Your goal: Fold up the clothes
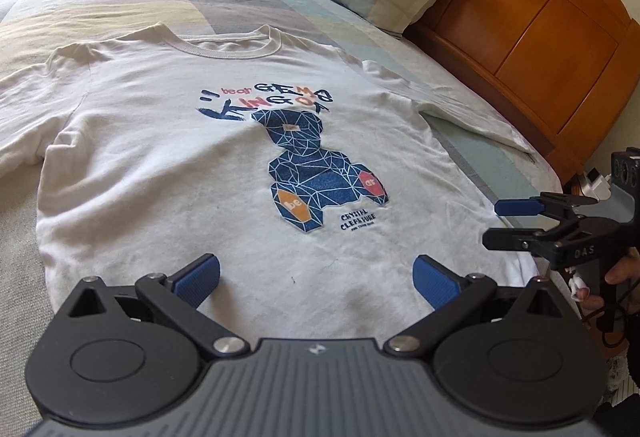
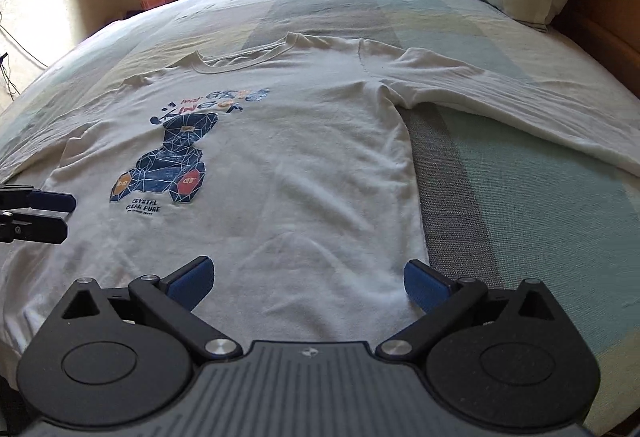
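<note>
Left wrist view is showing the white long-sleeved T-shirt [image 1: 168,165] lying flat, print up, ready for folding, while the left gripper [image 1: 316,283] and right gripper [image 2: 308,283] are hovering wide apart at its hem, holding nothing.

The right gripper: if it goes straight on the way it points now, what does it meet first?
Probably the white T-shirt: the open right gripper points along its lower body, low over the cloth, though its height is unclear.

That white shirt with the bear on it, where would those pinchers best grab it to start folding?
Probably at the long right sleeve, which lies spread out flat across the bed, away from the white shirt body. The right gripper, its fingers wide open near the hem, could come from the right side, pinch the sleeve's thin edge and carry it inward over the chest.
</note>
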### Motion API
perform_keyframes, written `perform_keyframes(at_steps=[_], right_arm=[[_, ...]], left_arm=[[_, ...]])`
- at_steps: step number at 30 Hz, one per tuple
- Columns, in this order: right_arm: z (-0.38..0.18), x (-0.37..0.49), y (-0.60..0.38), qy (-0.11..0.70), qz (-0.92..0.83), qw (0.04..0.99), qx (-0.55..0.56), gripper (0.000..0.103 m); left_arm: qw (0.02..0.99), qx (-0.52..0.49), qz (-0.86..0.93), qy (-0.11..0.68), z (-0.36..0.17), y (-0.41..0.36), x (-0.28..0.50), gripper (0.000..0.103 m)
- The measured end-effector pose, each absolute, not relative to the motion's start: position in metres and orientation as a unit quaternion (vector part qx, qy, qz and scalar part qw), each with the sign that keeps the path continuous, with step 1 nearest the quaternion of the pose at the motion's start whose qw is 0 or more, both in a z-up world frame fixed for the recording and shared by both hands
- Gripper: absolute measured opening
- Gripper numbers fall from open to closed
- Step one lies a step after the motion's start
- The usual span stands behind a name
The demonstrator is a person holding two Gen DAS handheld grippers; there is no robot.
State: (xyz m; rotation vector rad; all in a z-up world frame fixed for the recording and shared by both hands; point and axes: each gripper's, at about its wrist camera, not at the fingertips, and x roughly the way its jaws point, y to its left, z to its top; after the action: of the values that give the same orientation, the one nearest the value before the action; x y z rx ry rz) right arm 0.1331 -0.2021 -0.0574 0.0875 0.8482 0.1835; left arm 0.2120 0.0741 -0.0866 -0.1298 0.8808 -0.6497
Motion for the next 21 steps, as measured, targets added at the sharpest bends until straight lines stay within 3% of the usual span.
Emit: perform_keyframes(at_steps=[13,21], right_arm=[[-0.063,0.099,-0.2,0.434,0.07,0.898,0.018,0.103],[-0.041,0.106,-0.116,0.398,0.193,0.896,-0.035,0.103]], left_arm=[[0.854,-0.052,-0.317,0.409,-0.08,0.072,0.205,0.102],[0.848,-0.059,-0.359,0.385,-0.067,0.071,0.192,0.102]])
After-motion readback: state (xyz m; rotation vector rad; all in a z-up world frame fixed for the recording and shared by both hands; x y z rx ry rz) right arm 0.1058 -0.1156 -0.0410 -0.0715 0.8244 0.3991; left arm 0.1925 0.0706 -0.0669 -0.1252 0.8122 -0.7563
